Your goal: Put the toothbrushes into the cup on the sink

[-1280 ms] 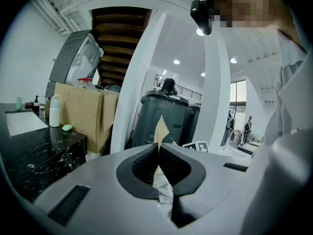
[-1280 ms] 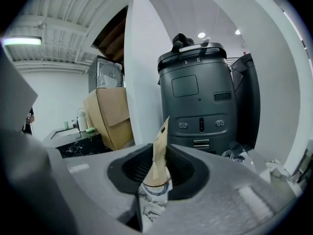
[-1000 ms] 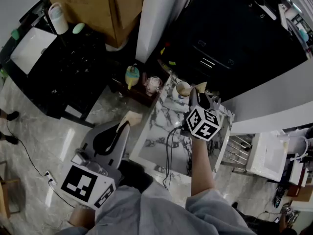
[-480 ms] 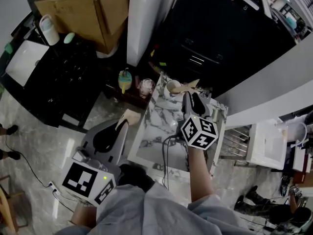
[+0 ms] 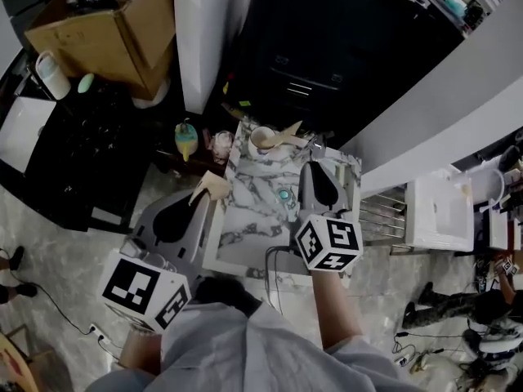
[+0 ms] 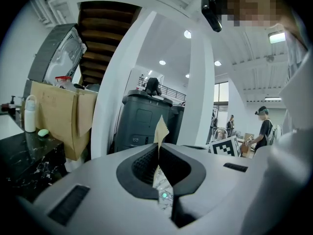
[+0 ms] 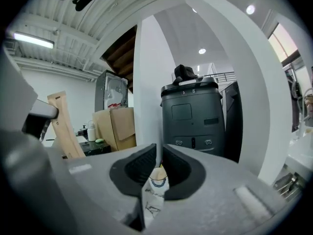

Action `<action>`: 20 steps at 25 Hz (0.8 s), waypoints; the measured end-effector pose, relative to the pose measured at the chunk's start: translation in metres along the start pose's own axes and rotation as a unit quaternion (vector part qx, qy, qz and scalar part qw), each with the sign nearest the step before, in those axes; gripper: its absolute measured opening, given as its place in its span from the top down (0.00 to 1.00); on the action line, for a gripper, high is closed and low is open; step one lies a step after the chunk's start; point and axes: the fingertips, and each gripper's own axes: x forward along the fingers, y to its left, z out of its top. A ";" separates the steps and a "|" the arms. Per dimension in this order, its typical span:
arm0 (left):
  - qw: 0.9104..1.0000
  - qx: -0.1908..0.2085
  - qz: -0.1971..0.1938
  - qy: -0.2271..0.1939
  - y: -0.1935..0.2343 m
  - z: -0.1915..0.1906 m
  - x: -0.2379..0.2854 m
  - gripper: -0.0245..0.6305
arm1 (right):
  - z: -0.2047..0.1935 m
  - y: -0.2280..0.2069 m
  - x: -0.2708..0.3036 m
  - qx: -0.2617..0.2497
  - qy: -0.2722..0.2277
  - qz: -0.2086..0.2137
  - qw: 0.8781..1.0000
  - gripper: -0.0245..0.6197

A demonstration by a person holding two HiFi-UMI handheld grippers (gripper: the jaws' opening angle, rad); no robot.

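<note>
I have the left hand-held gripper (image 6: 159, 150) clamped on a wrapped toothbrush (image 6: 161, 128), a thin tan packet whose serrated end stands up above the closed jaws. In the head view this gripper hangs off the left edge of the marble tabletop (image 5: 249, 219), with the packet's tip close to that edge. The cup (image 5: 261, 138) sits at the tabletop's far end, ahead and to the right of the packet and apart from it. A second wrapped toothbrush (image 5: 288, 128) leans out of the cup. My right hand-held gripper (image 7: 160, 154) hovers over the tabletop short of the cup. Its jaws have just been closing to a slim gap and hold nothing.
</note>
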 end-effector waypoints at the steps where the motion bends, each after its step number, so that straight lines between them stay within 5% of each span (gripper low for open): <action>1: 1.000 0.001 -0.003 0.000 -0.002 0.001 0.003 0.95 | 0.004 -0.001 -0.006 -0.002 -0.004 0.000 1.000 0.91; 8: 1.000 0.007 -0.024 0.003 -0.011 0.005 0.017 0.96 | 0.020 0.002 -0.045 -0.033 -0.022 -0.004 0.999 0.95; 20: 0.999 0.014 -0.038 0.008 -0.015 0.006 0.029 0.95 | 0.016 -0.001 -0.076 0.003 -0.020 -0.017 1.000 0.96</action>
